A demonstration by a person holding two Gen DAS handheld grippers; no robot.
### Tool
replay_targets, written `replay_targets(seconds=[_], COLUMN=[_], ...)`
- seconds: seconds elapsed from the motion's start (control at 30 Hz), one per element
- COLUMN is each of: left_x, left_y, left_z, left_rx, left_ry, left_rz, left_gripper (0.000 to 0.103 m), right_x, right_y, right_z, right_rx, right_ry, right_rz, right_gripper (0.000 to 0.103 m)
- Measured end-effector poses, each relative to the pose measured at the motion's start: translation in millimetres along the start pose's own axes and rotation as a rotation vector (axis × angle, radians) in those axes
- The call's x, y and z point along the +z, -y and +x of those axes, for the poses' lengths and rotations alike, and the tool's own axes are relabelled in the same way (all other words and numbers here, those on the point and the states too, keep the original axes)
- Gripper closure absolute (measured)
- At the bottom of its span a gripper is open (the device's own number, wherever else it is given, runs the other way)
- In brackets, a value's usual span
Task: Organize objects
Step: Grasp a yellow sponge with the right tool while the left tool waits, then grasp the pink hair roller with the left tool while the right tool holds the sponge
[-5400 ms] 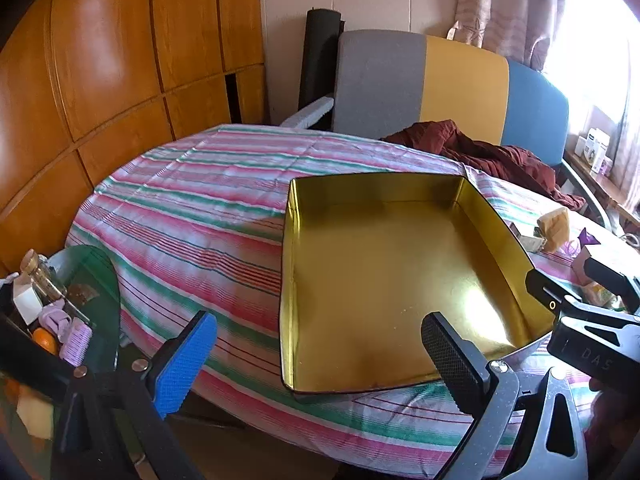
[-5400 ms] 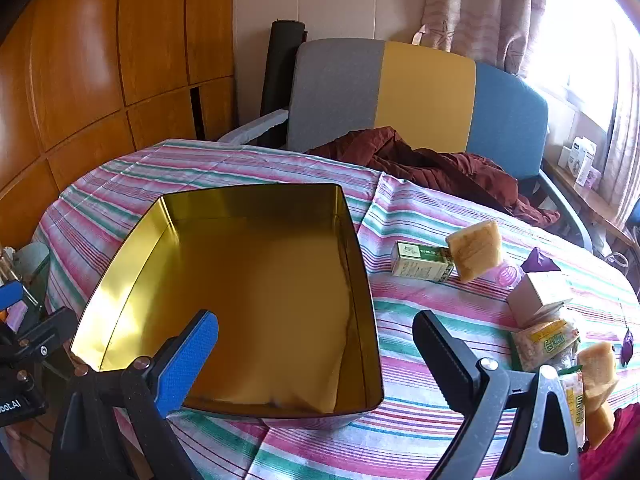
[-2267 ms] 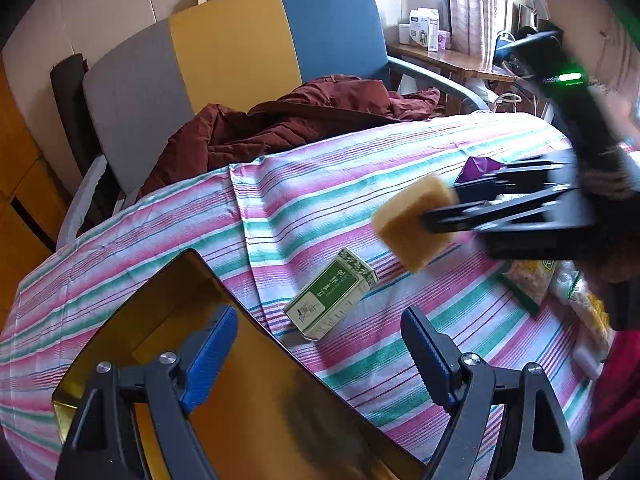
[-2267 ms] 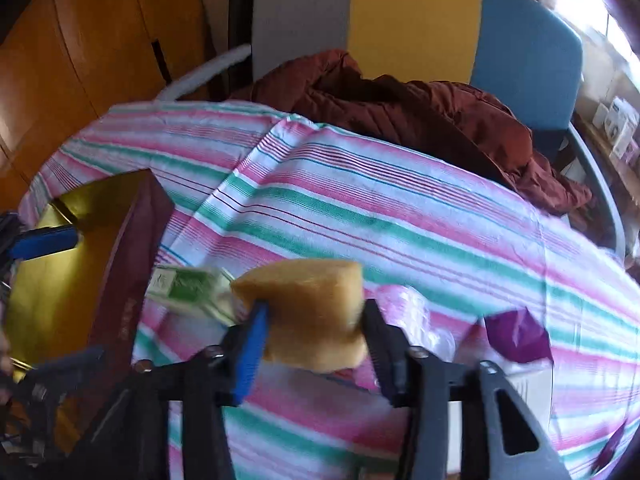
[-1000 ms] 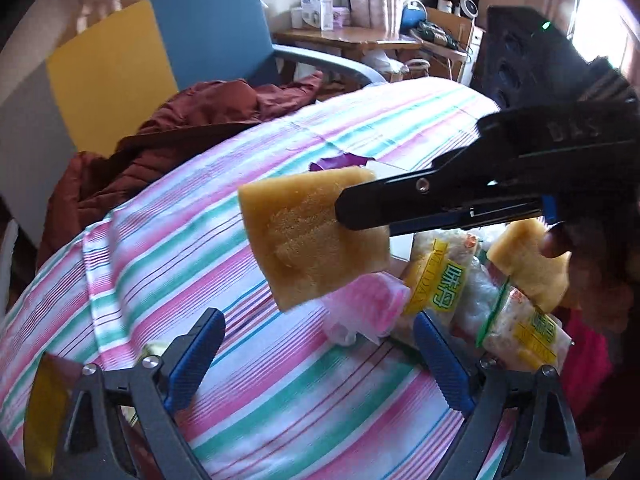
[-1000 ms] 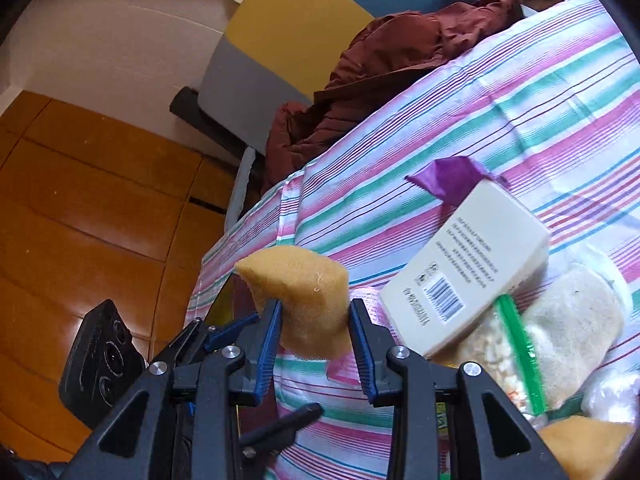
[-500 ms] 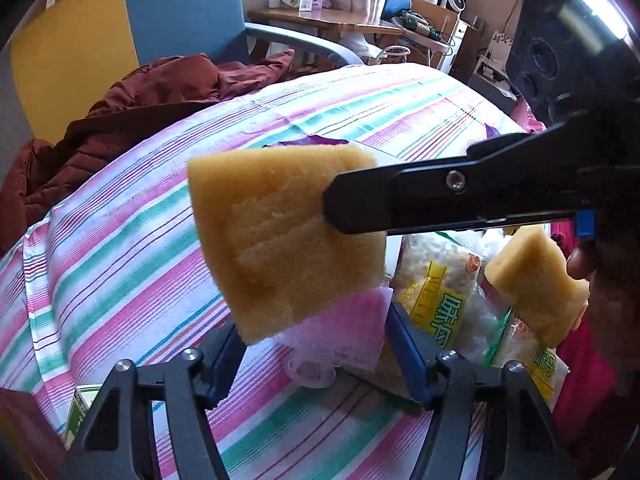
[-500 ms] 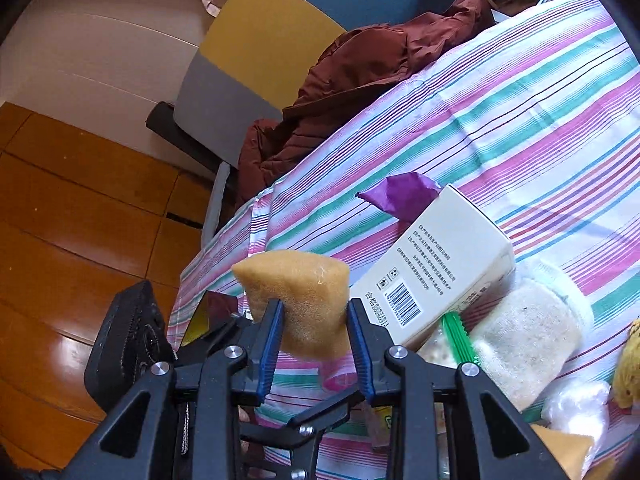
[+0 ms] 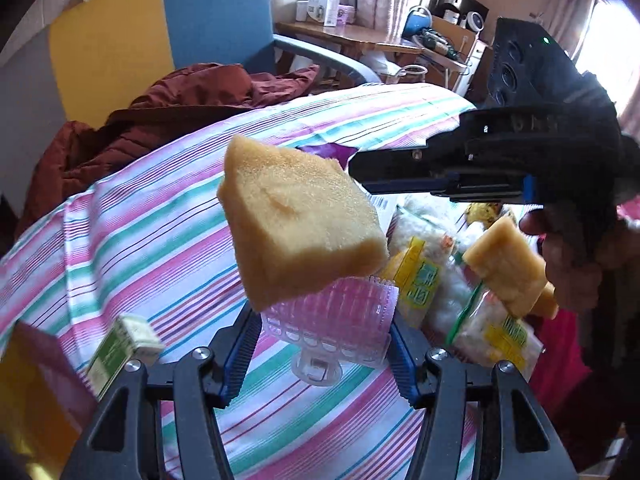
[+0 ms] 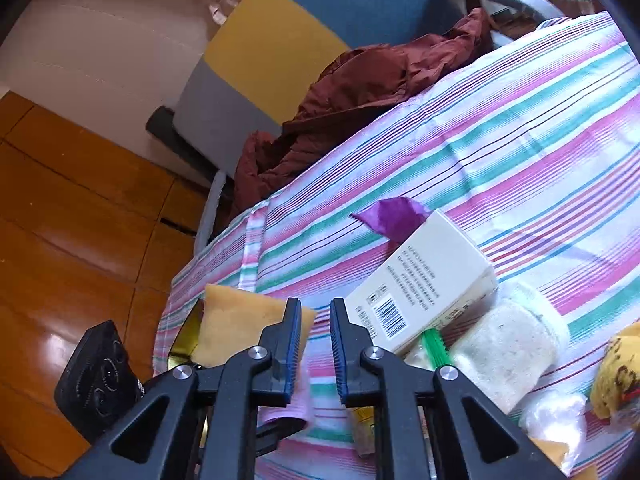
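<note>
**loose sponge over a half-made grip**

the left gripper (image 9: 320, 332) is closing on the pink cup (image 9: 332, 320), which sits on the table (image 9: 140, 240) just left of the snack bags (image 9: 420, 276). its pads meet the cup's sides. the sponge (image 9: 296, 224) hangs in the air right above the cup, at the tip of the right gripper (image 10: 316, 308). that gripper is clenched, yet the gap between its jaws looks empty. i cannot tell whether a corner is pinched.

if not, the sponge likely drops on the cup and misses the tin (image 9: 28, 400) at near left. the thin ribbed cup may squirt out or crack under a hard squeeze. the two grippers are close and could knock.
</note>
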State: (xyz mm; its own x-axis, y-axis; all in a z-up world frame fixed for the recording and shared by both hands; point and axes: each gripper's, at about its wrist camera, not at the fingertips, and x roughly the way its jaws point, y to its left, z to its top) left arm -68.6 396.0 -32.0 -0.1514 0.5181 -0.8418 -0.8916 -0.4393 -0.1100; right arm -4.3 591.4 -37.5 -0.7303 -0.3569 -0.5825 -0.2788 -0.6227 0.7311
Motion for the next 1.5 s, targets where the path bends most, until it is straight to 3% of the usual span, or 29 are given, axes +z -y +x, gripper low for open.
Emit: replay_targets(seconds=[0.07, 0.13, 0.17, 0.3, 0.5, 0.6, 0.73, 0.87, 0.97, 1.1, 1.33, 1.5], left_x=[-4.6, -9.8, -11.8, -20.1, -28.3, -31.6, -39.1, -56.6, -71.8, -102.2, -164.3, -188.7], left_y=[-1.0, 1.5, 2.2, 0.7, 11.0, 13.1, 13.3, 6.8, -17.8, -67.6, -168.6, -220.1], left_z=[-4.4, -12.7, -15.8, -30.9, -42.2, -46.1, -61.3, -88.5, -114.3, -155.9, -185.0, -189.1], left_rx=[0.013, 0.013, 0.013, 0.010, 0.021, 0.021, 0.022, 0.055, 0.120, 0.244, 0.461, 0.532], left_ry=[0.007, 0.020, 0.024, 0.046, 0.061, 0.067, 0.091, 0.111, 0.135, 0.162, 0.115, 0.117], left_rz=[-0.010, -0.006, -0.008, -0.031, -0.019, -0.035, -0.055, -0.104, -0.166, -0.278, -0.471, -0.585], left_gripper=[0.043, 0.043, 0.042, 0.042, 0.042, 0.043, 0.044, 0.043, 0.043, 0.043, 0.043, 0.038], right_x=[-1.3, -3.2, -4.6, -11.7, -28.9, -40.6, -40.5, -23.9, -23.0, -40.6, -102.4, -146.2], right_y=[-2.8, -9.8, -15.7, -38.8, -61.2, -79.8, -82.2, -56.1, -49.3, -80.7, -152.3, -190.9], right_z=[5.3, 7.4, 7.2, 7.7, 23.7, 25.9, 13.5, 0.1, 4.1, 18.7, 43.7, 76.6], right_rx=[0.052, 0.117, 0.143, 0.214, 0.304, 0.273, 0.173, 0.113, 0.097, 0.147, 0.225, 0.266], right_ry=[-0.023, -0.048, -0.052, -0.069, -0.178, -0.198, -0.128, -0.048, -0.064, -0.138, -0.275, -0.359], right_rz=[0.005, -0.009, -0.032, -0.134, -0.195, -0.286, -0.329, -0.240, -0.226, -0.336, -0.489, -0.491], right_gripper=[0.058, 0.020, 0.017, 0.016, 0.016, 0.055, 0.065, 0.067, 0.067, 0.066, 0.065, 0.065])
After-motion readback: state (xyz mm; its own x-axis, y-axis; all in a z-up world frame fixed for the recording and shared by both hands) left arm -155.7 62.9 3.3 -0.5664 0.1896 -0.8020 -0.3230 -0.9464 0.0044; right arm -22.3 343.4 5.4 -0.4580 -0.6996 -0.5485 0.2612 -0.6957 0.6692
